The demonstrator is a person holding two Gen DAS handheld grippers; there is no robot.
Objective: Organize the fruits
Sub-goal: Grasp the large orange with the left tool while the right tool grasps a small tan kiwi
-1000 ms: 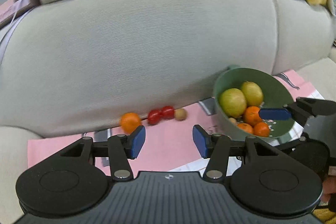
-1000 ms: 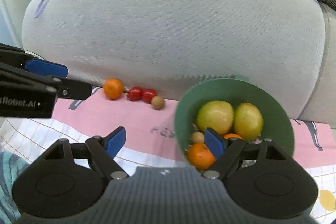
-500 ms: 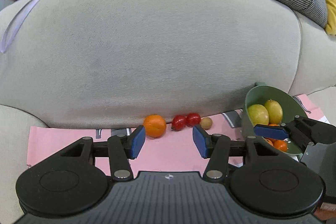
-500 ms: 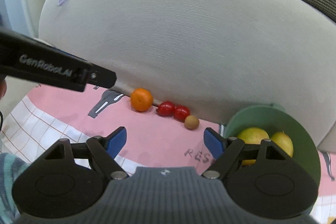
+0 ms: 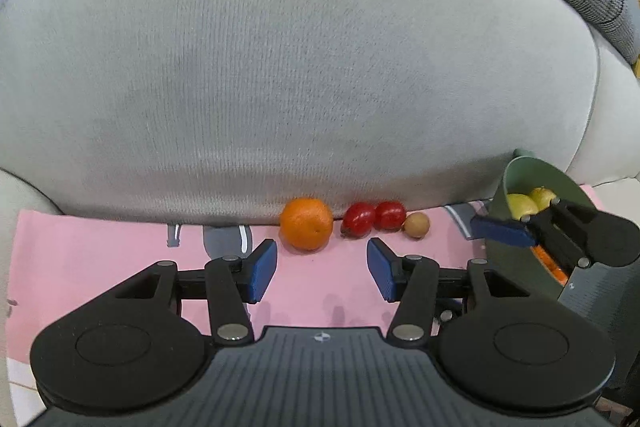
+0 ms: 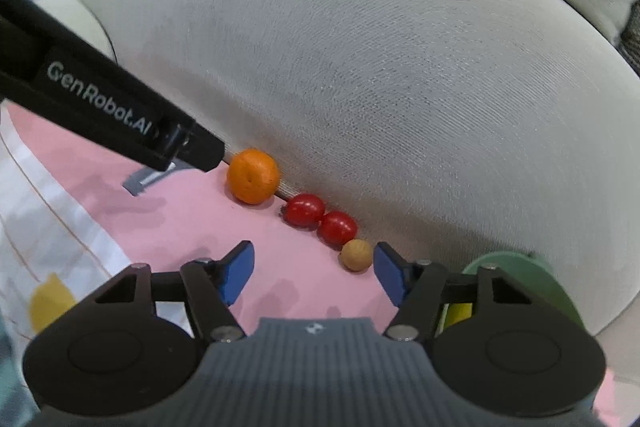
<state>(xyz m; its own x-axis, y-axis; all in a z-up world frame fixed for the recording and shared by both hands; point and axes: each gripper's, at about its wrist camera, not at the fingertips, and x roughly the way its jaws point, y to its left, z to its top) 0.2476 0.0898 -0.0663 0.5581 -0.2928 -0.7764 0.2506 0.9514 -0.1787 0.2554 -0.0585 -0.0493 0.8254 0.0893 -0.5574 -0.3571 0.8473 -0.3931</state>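
My left gripper [image 5: 322, 269] is open, its blue pads spread with nothing between them, low in the centre of the left view. Just above the gap, an orange [image 5: 306, 224] sits on the pink mat [image 5: 100, 259], pressed against the foot of the grey cushion [image 5: 280, 67]. To its right lie two red tomatoes [image 5: 376, 216] touching each other, then a small tan fruit [image 5: 417, 225] just beside them. At the right edge of that view the green bowl [image 5: 532, 175] stands tilted toward me, with yellow-green fruit [image 5: 522, 205] inside and some orange fruit lower down, partly hidden by my right gripper [image 5: 502, 230], which crosses in front of the bowl.

In the right view my right gripper [image 6: 312, 277] is also open and empty, at lower centre. The tan fruit [image 6: 356, 255] lies just left of its right pad [image 6: 390, 277]; I cannot tell whether they touch. The tomatoes [image 6: 320, 219] and the orange [image 6: 253, 175] run up and leftward along the cushion [image 6: 400, 67]. The left gripper's black body [image 6: 120, 119] reaches in from the left edge, its tip near the orange. The bowl [image 6: 512, 267] shows at lower right, mostly behind my fingers.
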